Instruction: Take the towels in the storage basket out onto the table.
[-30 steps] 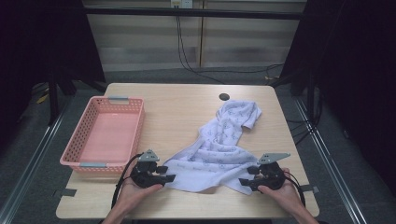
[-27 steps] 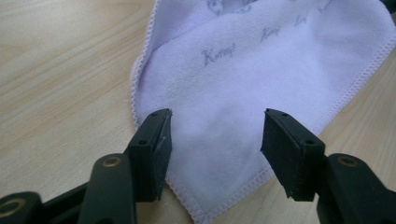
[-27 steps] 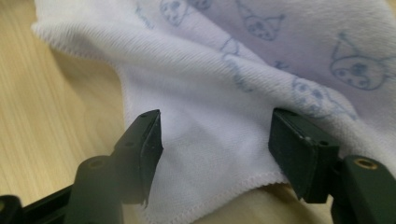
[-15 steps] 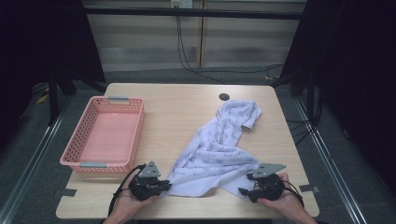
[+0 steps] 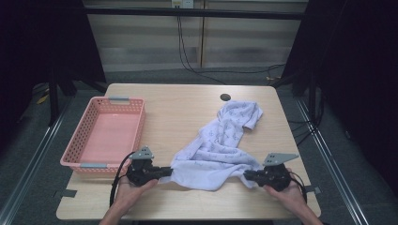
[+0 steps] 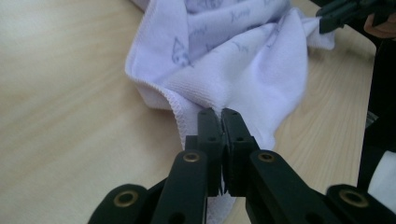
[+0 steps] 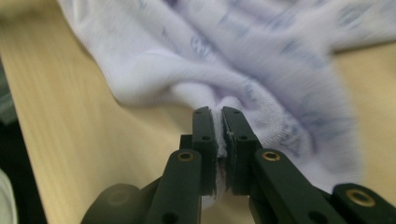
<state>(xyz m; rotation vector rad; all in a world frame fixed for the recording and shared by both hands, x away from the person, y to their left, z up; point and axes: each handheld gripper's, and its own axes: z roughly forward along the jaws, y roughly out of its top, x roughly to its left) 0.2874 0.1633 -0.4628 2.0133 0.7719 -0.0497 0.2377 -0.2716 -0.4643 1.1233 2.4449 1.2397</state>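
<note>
high view: rumpled pale printed towel [image 5: 220, 150]

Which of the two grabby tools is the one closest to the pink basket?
The left gripper. It sits just beside the pink basket at the table's near edge, pinching one corner of the white towel. The right gripper pinches the opposite corner, far from the basket.

Both grippers showing black: left gripper [image 5: 165, 171] and right gripper [image 5: 246, 175] each carrying a grey three-cornered plate, brass-ringed screws, trailing black cable.
</note>
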